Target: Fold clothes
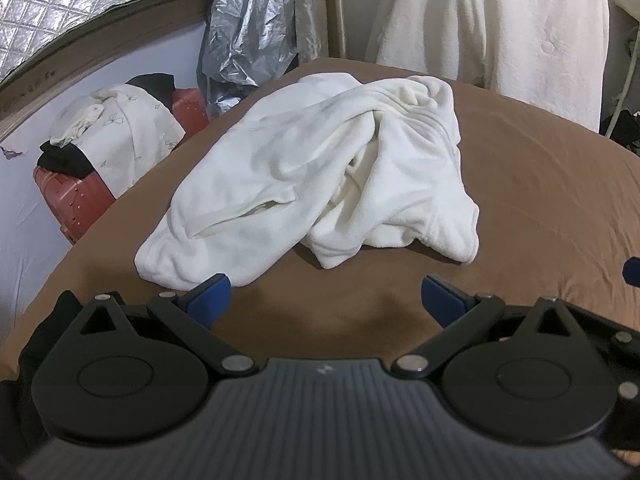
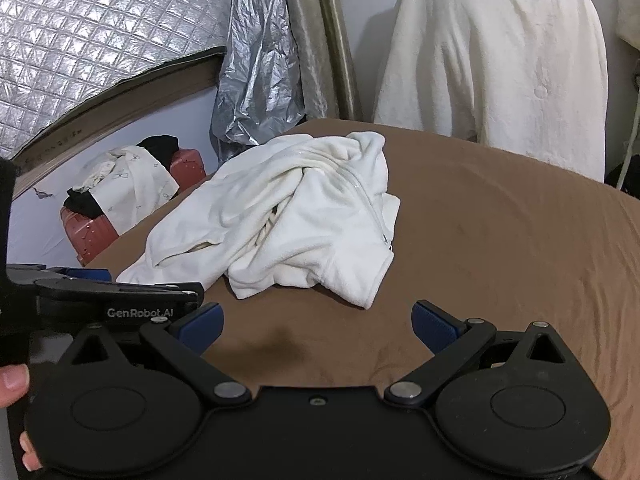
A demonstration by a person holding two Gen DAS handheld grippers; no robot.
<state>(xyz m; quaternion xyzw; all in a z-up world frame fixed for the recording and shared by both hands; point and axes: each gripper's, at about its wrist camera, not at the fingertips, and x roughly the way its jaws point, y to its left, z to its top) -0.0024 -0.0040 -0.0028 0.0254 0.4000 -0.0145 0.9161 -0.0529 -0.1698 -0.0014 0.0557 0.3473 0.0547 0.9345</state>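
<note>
A crumpled white fleece garment [image 1: 312,176] with a zipper lies in a heap on the brown bed cover [image 1: 540,200]. The same white garment [image 2: 288,216] sits left of centre in the right wrist view. My left gripper [image 1: 326,300] is open just in front of the garment's near edge, its blue pads wide apart with nothing between them. My right gripper [image 2: 316,326] is also open and empty, a little short of the garment. The left gripper's body [image 2: 120,296] shows at the left edge of the right wrist view, beside a hand [image 2: 12,380].
A red suitcase [image 1: 76,200] piled with white and black clothes stands beside the bed on the left. Silver plastic sheeting [image 1: 244,40] hangs at the back. A cream cloth [image 1: 500,32] drapes over a chair behind the bed. Bare brown cover [image 2: 520,240] spreads to the right.
</note>
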